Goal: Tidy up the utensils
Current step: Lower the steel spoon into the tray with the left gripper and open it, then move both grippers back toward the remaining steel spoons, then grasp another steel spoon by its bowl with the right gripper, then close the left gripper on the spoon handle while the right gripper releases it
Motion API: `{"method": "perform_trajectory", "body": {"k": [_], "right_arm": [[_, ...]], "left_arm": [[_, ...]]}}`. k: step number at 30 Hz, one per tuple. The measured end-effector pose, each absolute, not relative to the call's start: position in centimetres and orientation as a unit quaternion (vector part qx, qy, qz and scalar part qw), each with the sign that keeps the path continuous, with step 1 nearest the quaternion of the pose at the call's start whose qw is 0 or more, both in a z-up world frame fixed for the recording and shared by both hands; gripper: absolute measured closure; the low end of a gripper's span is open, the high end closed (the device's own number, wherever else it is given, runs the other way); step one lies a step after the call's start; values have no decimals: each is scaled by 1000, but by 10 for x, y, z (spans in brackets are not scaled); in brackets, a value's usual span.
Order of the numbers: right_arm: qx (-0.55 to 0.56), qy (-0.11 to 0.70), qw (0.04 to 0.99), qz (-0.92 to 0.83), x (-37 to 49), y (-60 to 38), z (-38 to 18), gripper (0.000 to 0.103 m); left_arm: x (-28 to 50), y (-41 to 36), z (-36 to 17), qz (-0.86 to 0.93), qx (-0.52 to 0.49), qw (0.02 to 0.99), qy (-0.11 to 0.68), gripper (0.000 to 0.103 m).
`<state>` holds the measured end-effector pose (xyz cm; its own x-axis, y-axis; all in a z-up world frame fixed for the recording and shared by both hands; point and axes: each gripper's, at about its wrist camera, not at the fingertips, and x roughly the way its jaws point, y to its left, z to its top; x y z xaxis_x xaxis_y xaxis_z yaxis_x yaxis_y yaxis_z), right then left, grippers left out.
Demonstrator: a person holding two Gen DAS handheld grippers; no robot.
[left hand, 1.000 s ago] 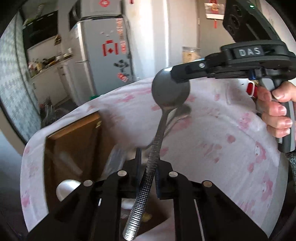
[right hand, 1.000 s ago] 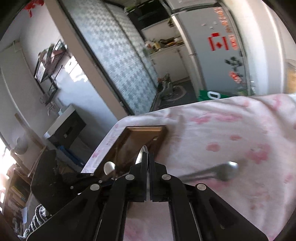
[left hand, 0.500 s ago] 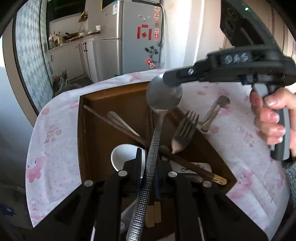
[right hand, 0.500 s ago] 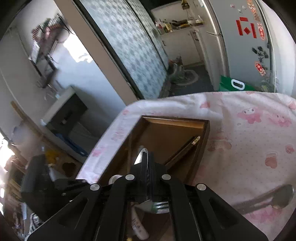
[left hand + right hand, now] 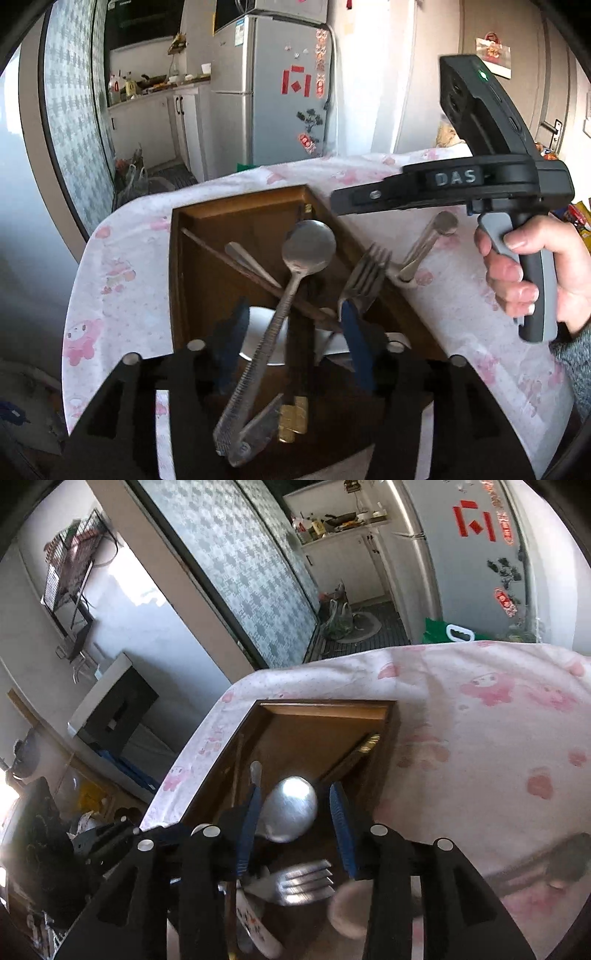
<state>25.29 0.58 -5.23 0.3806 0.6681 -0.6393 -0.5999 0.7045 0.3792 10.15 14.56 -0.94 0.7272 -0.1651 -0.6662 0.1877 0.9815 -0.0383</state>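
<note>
Your left gripper (image 5: 291, 325) has its fingers spread, holding nothing. The metal spoon (image 5: 295, 273) lies between them in the wooden tray (image 5: 177, 295): bowl toward the tray's far corner, ribbed handle slanting over the white ceramic spoon (image 5: 258, 343) toward the near edge. It looks propped, not flat. Pull straight back; clipping that handle on exit could lever the spoon over the rim.

The tray is crowded. Dark chopsticks (image 5: 258, 275) cross it diagonally, a second spoon handle (image 5: 247, 260) lies beside them, and the fork (image 5: 365, 277) leans on the right rim, tines up. Nudge the fork and it may tip out onto the pink-print cloth (image 5: 122, 266) covering the desk.

Right of the tray, another spoon (image 5: 424, 243) lies on the cloth, apparently not yet stowed.

Your right gripper (image 5: 293, 830) is also spread and empty, hovering over the spoon bowl. The fork sits directly below it, blurred, so clear it before swinging right.
</note>
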Motion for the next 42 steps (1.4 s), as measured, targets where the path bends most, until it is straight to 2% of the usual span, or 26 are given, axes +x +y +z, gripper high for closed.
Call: {"method": "perform_trajectory", "body": {"k": [2,6,12,18,22,30,31,32,34,42], "right_arm": [[39,395,839,372,249,-19,-42,55],[37,382,857,344,245,-75,-27,53],[68,392,870,291,245,-157,-39,53],[84,404,876,250,262,-197,-61,54],[96,425,863,255,276,-195,-83,67],[88,434,859,256,291,-188,-100,69],[82,433,860,257,291,-186,-100,72],[75,430,863,255,291,-184,-101,83],[58,431,864,254,290,-179,-100,94],[79,394,863,305,266,-201,-65,101]], "left_arm": [[96,135,-4,-102,20,931,349,40],[94,102,-1,-131,39,929,344,33],[102,50,-8,-180,56,916,354,32],[105,9,-19,-215,82,903,362,32],[111,-6,-26,-225,94,897,370,32],[130,-15,-39,-223,95,891,383,32],[132,-16,-41,-220,96,891,385,32],[134,-18,-43,-217,100,890,388,32],[137,-20,-45,-214,101,890,389,32],[150,-28,-37,-204,103,900,373,32]]}}
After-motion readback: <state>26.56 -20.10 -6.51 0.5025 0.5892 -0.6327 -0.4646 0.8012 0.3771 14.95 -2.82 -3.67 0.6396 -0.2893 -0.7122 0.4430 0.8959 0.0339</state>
